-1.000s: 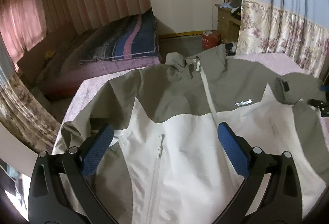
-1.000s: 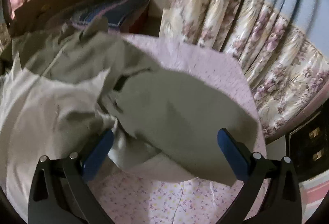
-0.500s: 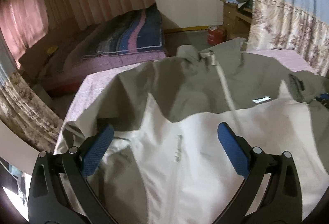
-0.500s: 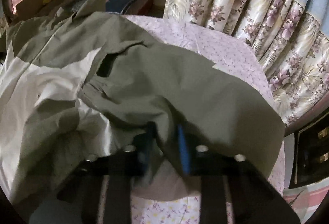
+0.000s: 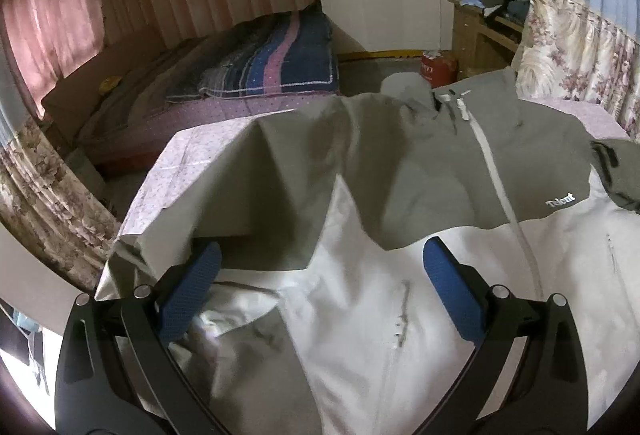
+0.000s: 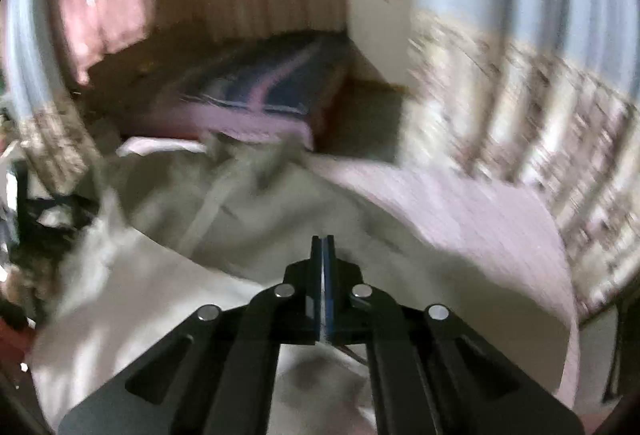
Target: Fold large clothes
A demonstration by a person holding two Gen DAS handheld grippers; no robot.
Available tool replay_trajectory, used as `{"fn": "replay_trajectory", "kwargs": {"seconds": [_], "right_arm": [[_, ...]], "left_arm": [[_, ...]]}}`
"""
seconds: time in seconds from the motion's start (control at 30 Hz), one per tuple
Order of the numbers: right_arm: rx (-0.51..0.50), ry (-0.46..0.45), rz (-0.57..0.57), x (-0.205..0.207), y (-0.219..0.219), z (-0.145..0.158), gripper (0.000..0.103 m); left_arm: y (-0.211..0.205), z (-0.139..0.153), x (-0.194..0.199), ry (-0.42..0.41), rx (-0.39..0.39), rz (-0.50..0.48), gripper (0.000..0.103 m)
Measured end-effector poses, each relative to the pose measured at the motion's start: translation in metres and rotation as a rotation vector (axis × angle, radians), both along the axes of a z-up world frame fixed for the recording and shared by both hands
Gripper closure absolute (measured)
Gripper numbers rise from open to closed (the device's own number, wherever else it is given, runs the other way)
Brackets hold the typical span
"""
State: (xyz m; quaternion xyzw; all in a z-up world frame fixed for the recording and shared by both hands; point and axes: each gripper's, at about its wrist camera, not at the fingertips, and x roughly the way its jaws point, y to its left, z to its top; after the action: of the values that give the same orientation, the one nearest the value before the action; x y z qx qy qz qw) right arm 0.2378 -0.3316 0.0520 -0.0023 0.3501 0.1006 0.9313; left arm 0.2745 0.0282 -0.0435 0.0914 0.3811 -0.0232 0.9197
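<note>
Blue-padded left tool (image 5: 320,287) gapes wide above the jacket (image 5: 400,195); right tool (image 6: 323,247) clamped tight.

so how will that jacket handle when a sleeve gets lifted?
Probably floppy: the jacket creases and tents over the bedsheet. Its smooth shell looks slippery, so layers may slide. Likely light for its size.

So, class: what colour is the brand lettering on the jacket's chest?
White lettering on the two-tone jacket's olive-grey upper panel, clearest in the left wrist view.
</note>
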Motion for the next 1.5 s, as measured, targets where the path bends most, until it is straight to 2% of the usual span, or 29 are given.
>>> {"fn": "replay_trajectory", "kwargs": {"seconds": [0.1, 0.13, 0.17, 0.23, 0.3, 0.33, 0.37, 0.43, 0.57, 0.67, 0.73, 0.77, 0.8, 0.83, 0.87, 0.97, 1.1, 1.2, 1.3, 1.4, 1.5], "right_arm": [[-0.036, 0.042, 0.057, 0.011, 0.031, 0.008, 0.103], [-0.084, 0.047, 0.045, 0.013, 0.036, 0.006, 0.102], [-0.127, 0.07, 0.038, 0.015, 0.036, 0.0, 0.099], [-0.143, 0.157, 0.039, 0.017, 0.022, -0.025, 0.099], [-0.218, 0.207, -0.025, 0.017, 0.006, -0.05, 0.095], [-0.269, 0.232, -0.064, 0.015, -0.003, -0.065, 0.085], [-0.278, 0.251, -0.084, 0.015, -0.011, -0.074, 0.062], [-0.269, 0.287, -0.111, 0.012, -0.026, -0.088, 0.036], [-0.337, 0.332, -0.02, 0.003, -0.018, -0.1, 0.036], [-0.5, 0.324, -0.02, 0.005, -0.013, -0.112, 0.036], [-0.559, 0.329, -0.012, 0.009, -0.01, -0.122, 0.037], [-0.567, 0.337, -0.016, 0.011, -0.012, -0.126, 0.04], [-0.564, 0.338, -0.02, 0.012, -0.014, -0.127, 0.047], [-0.524, 0.355, -0.017, 0.015, -0.017, -0.128, 0.071], [-0.494, 0.36, -0.032, 0.018, -0.021, -0.128, 0.084], [-0.465, 0.306, -0.041, 0.016, -0.02, -0.12, 0.091], [-0.343, 0.21, -0.068, 0.01, -0.022, -0.09, 0.095], [-0.185, 0.16, -0.055, 0.007, -0.019, -0.054, 0.096], [-0.046, 0.108, 0.006, 0.007, 0.004, -0.021, 0.096], [0.11, 0.065, 0.117, 0.011, 0.047, 0.011, 0.096], [0.192, 0.062, 0.235, 0.021, 0.095, 0.028, 0.096]], "left_arm": [[0.017, 0.004, 0.001, 0.004, -0.027, 0.026, 0.003], [0.021, 0.005, 0.0, 0.002, -0.031, 0.033, 0.003], [0.024, 0.005, -0.002, -0.003, -0.034, 0.038, 0.003], [0.027, 0.005, -0.006, -0.009, -0.032, 0.037, 0.003], [0.026, 0.002, -0.008, -0.005, -0.025, 0.026, 0.003], [0.026, 0.0, -0.007, -0.002, -0.018, 0.023, 0.003], [0.025, -0.002, -0.005, 0.004, -0.013, 0.021, 0.003], [0.024, -0.004, -0.003, 0.019, -0.018, 0.016, 0.003], [0.021, -0.004, -0.007, 0.012, -0.003, 0.0, 0.003], [0.02, -0.004, -0.007, 0.007, -0.002, -0.007, 0.003], [0.02, -0.005, -0.006, 0.009, -0.015, -0.001, 0.003], [0.021, -0.005, -0.006, 0.006, -0.018, 0.002, 0.003], [0.022, -0.005, -0.008, 0.002, -0.014, 0.01, 0.003], [0.021, -0.006, -0.009, -0.002, -0.006, 0.017, 0.003], [0.021, -0.006, -0.01, -0.006, 0.008, 0.024, 0.003], [0.021, -0.005, -0.013, -0.013, 0.024, 0.01, 0.003], [0.024, -0.007, -0.013, 0.025, -0.004, -0.023, 0.003], [0.026, -0.004, -0.014, 0.017, -0.022, -0.019, 0.003], [0.031, 0.003, -0.013, 0.019, -0.067, -0.015, 0.003], [0.036, 0.009, -0.015, 0.003, -0.067, 0.003, 0.003], [0.045, 0.016, -0.018, -0.009, -0.079, 0.02, 0.003]]}}
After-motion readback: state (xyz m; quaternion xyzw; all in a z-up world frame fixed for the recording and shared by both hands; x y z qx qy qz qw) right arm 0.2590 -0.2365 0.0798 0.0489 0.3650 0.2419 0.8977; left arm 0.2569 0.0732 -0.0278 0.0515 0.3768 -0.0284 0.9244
